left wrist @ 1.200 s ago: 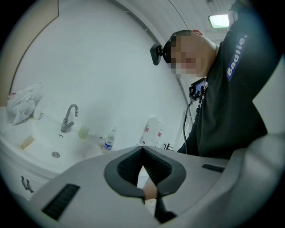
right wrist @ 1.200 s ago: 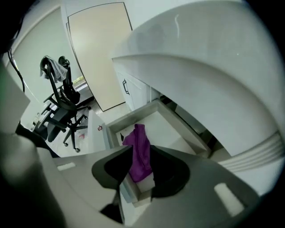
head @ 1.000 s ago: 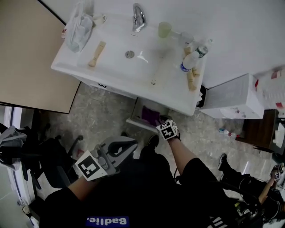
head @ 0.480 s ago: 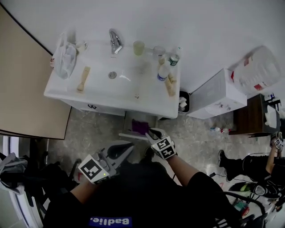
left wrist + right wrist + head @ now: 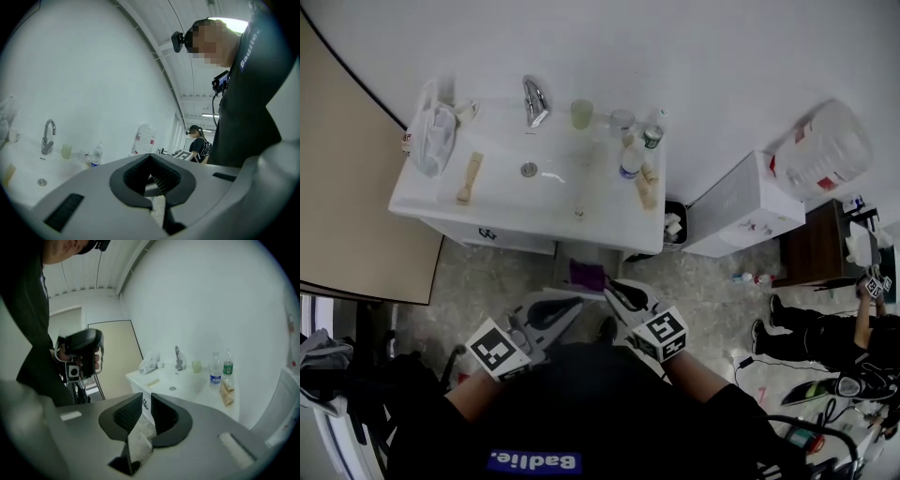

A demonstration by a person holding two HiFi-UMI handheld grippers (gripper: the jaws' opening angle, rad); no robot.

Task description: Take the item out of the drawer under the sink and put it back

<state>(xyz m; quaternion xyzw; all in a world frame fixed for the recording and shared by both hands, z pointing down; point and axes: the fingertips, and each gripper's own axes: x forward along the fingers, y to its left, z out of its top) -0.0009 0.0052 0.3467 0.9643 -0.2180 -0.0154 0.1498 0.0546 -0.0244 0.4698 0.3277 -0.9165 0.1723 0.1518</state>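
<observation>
1. The right gripper [image 5: 623, 292] is empty. Its jaws have just been closing and now stand a narrow slit apart, with only floor showing through the gap in the right gripper view [image 5: 146, 399]. It touches nothing.
2. The left gripper [image 5: 572, 300] is clenched. In the left gripper view [image 5: 150, 157] its tips meet and nothing is caught between them.
3. Both grippers are smooth grey plastic with black ribbed pads, and each carries a cube with square black-and-white markers.
4. The purple item [image 5: 587, 275] lies in the open white drawer [image 5: 565, 287] under the sink [image 5: 502, 202], just beyond both gripper tips and apart from them.
5. The sink is glossy white and rectangular, with a curved chrome faucet [image 5: 534, 101].
6. Along the sink's rim stand a pale green translucent cup [image 5: 581, 113] and a clear plastic bottle [image 5: 630, 159]. A crumpled plastic bag [image 5: 431, 131] sits at the left corner.
</observation>
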